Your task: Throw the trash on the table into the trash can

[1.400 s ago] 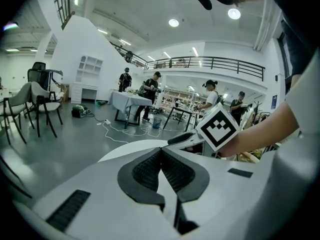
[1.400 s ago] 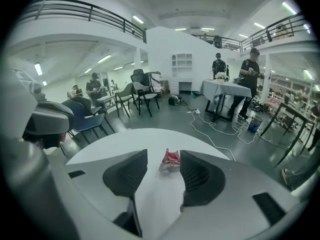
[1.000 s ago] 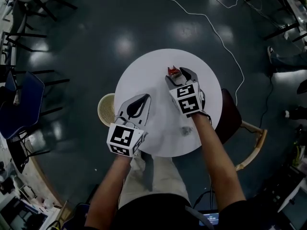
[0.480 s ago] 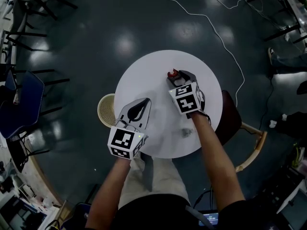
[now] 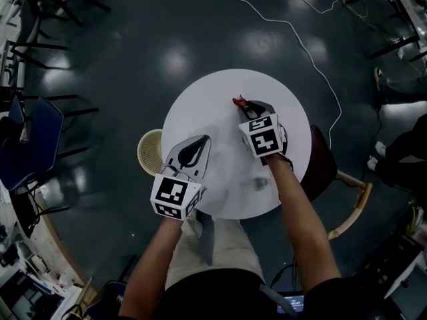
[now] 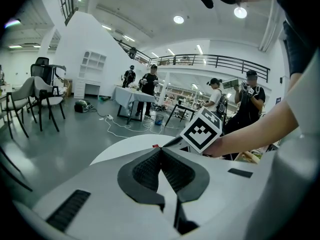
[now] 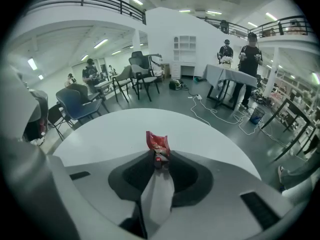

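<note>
In the head view, a round white table (image 5: 207,102) stands on a dark floor (image 5: 133,59), and both forearms reach over it from below. The left hand-held gripper (image 5: 202,139) hovers over the table's left side, near the edge. Just beyond that edge, a pale woven trash can (image 5: 143,147) stands on the floor. The right hand-held gripper (image 5: 246,105) is tipped down toward the middle of the table, with a red wrapper (image 5: 237,101) sticking out at its tips. A small crumpled scrap (image 5: 259,183) lies on the table beside the right forearm. A dark chair (image 5: 321,165) with a wooden arm sits at the table's right, and a white cable (image 5: 293,29) winds across the floor. In the left gripper view, the left hand-held gripper (image 6: 161,149) has its two dark pads pressed together with nothing between them. The table curves away beyond it, and the right hand-held gripper's marker cube (image 6: 201,129) shows just past the tips, with several people (image 6: 250,101) standing far back in the hall. In the right gripper view, the jaws of the right hand-held gripper (image 7: 159,157) have just been closing and now pinch the lower end of the red wrapper (image 7: 157,142). The wrapper stands upright above the tips, over the white tabletop.
</note>
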`<action>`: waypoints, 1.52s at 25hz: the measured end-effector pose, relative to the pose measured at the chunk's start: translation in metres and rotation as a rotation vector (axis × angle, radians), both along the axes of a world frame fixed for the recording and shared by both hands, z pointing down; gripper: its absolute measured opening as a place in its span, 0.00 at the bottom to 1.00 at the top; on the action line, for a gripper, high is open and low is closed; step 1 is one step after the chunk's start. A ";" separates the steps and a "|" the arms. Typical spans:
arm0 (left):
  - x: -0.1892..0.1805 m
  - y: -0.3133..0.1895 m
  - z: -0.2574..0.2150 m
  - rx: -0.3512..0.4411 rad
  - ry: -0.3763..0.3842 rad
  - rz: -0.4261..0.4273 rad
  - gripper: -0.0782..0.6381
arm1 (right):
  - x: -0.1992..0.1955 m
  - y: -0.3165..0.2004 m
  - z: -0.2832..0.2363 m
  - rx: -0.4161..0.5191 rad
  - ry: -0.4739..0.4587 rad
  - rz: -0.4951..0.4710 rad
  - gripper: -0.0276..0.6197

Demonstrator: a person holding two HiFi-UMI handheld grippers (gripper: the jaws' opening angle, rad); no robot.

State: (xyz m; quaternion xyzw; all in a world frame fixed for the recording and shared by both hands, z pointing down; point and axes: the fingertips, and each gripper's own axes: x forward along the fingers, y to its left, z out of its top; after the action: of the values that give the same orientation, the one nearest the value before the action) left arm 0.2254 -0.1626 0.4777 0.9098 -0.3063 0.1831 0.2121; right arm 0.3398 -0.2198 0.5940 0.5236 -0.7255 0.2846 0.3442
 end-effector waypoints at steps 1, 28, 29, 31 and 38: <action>-0.001 0.000 -0.001 0.000 -0.001 0.001 0.13 | 0.000 0.000 -0.001 0.006 0.006 0.001 0.19; -0.016 0.020 -0.035 0.030 -0.008 0.000 0.13 | -0.015 0.033 -0.054 0.081 -0.076 0.061 0.16; -0.018 0.022 -0.038 0.033 -0.008 -0.002 0.13 | -0.016 0.036 -0.057 0.083 -0.077 0.060 0.16; -0.023 0.026 -0.045 0.036 -0.011 -0.004 0.13 | -0.020 0.042 -0.066 0.087 -0.081 0.060 0.16; -0.030 0.037 -0.069 0.053 -0.022 -0.017 0.13 | -0.028 0.060 -0.096 0.107 -0.109 0.049 0.16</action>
State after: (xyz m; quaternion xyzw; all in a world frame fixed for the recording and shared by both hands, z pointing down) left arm 0.1956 -0.1254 0.4086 0.9102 -0.3213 0.1831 0.1862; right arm 0.3123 -0.1598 0.4985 0.5426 -0.7443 0.2821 0.2685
